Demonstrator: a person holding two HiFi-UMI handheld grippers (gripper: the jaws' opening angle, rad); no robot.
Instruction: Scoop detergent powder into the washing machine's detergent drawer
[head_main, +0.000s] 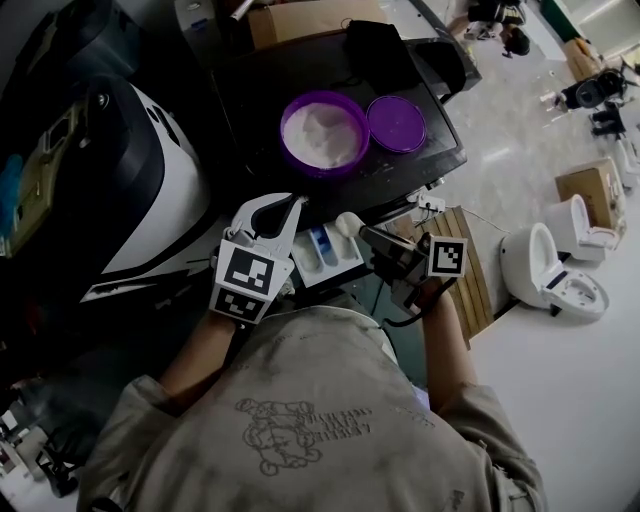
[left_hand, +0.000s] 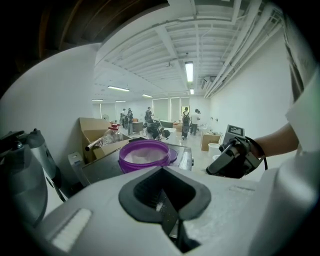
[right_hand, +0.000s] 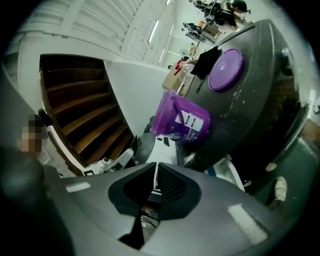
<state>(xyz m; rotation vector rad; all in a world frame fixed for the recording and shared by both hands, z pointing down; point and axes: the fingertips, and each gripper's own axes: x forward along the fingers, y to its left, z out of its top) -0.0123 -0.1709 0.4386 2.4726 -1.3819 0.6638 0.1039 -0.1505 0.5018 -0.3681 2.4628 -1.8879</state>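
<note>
Below the dark tabletop, the detergent drawer stands pulled out, so opening it looks done. On that tabletop the purple tub sits uncovered with white powder inside, its lid just beside it. The right gripper has its jaws closed on what seems to be a white scoop, held at the drawer's right edge. Whether it carries powder, or any lies in the drawer, I cannot tell. The left gripper, jaws together and empty, hovers beside the drawer. Tipping in, closing up likely remain.

Dim head view; brighter fisheye-warped gripper views under ceiling lights
</note>
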